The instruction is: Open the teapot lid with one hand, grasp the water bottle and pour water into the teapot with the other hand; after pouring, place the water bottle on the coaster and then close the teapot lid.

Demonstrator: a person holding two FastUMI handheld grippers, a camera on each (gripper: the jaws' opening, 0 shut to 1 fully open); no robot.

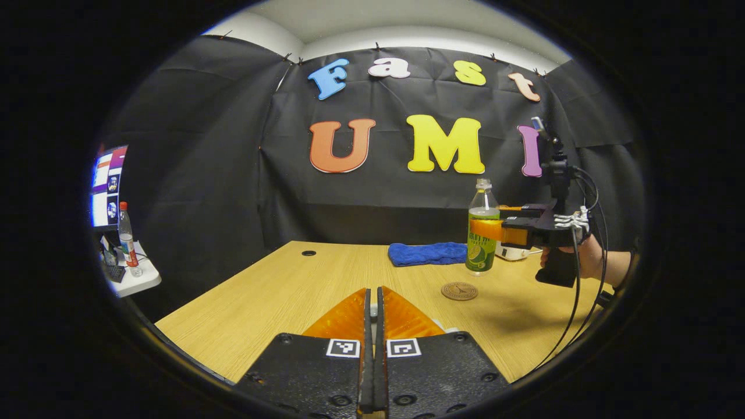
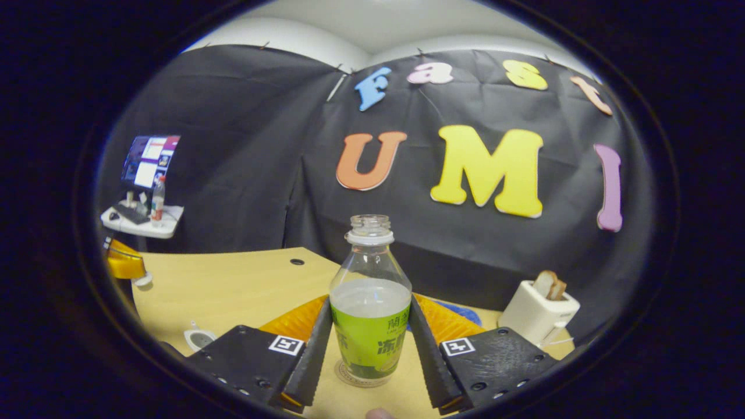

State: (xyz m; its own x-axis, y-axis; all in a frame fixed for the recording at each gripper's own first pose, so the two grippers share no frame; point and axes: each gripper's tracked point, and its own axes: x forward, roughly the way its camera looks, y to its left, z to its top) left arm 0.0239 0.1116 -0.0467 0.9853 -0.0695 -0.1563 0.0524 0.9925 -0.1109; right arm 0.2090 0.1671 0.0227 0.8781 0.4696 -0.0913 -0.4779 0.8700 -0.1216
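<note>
Bottle seemingly behind coaster, before cloth.

Water bottle green label carries pale characters, too blurred to read. Square black-and-white markers on gripper bodies, no legible text.

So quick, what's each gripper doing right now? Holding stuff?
Left gripper: shut, fingers together; whether they pinch anything cannot be told.
Right gripper: closed on the water bottle, a finger against each side.
</note>
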